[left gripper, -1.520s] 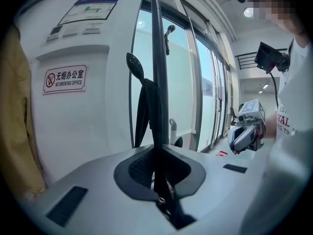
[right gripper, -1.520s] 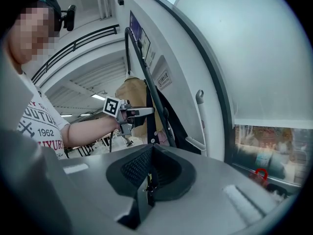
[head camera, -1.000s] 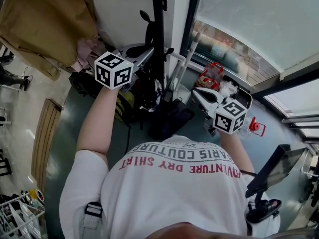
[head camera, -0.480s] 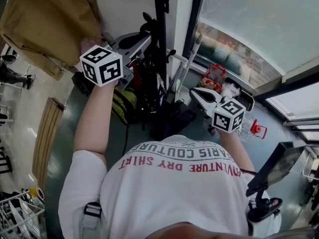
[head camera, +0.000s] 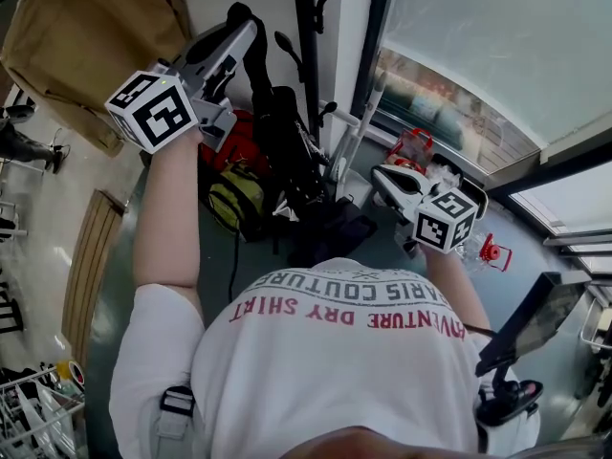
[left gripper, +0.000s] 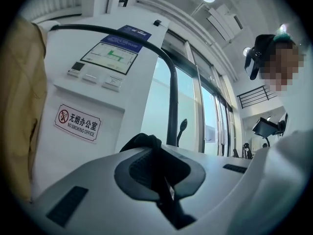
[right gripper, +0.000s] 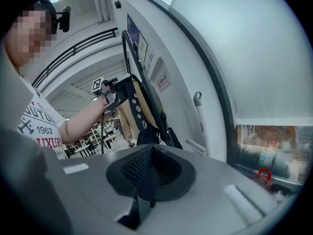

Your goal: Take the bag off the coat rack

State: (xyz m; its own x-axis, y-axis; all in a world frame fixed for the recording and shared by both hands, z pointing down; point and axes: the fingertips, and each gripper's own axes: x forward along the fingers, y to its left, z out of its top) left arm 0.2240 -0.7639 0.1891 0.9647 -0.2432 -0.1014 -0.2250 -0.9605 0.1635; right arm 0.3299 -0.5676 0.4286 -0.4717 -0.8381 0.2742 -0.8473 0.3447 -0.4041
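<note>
The coat rack and the tan coat are cut off by the top of the head view, the bottom of the black bag is lost among dark things, and in the left gripper view the left gripper hides all of the bag but its strap.

i wear a white t-shirt with red and grey letters; my left hand-held gripper and right hand-held gripper are pale grey.
</note>
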